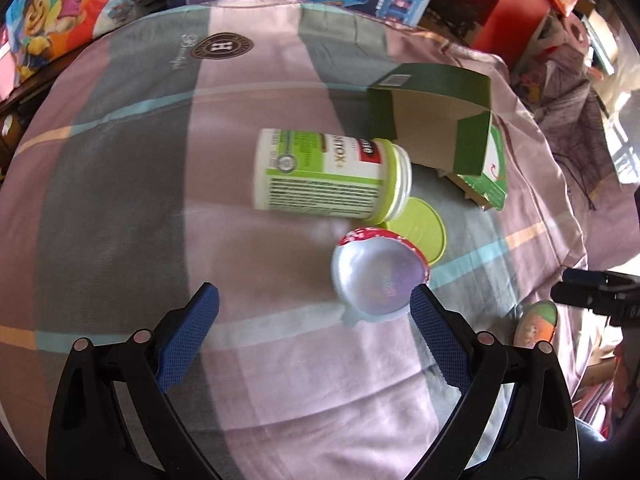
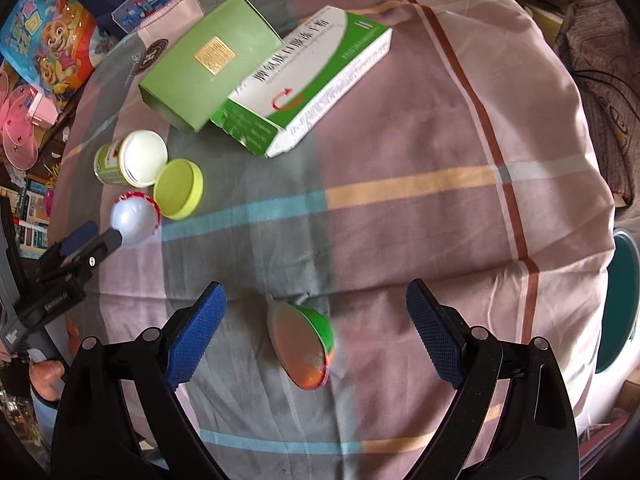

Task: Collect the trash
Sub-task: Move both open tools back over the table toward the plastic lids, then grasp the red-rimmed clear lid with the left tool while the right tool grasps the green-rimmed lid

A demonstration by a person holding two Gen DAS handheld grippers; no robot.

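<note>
The left gripper (image 1: 314,306) is held wide open with nothing gripped; its right blue pad (image 1: 434,344) is just beside the rim of a small red-edged cup (image 1: 378,276) lying on its side on the checked cloth (image 1: 120,200). Against that cup a lime lid (image 1: 420,232) is seen, and just beyond it a white canister (image 1: 328,174) on its side, with a green carton (image 1: 432,116) behind. The right gripper (image 2: 316,306) is likewise spread wide and empty, a tipped green-and-orange cup (image 2: 304,346) lying between its fingers, touching neither
</note>
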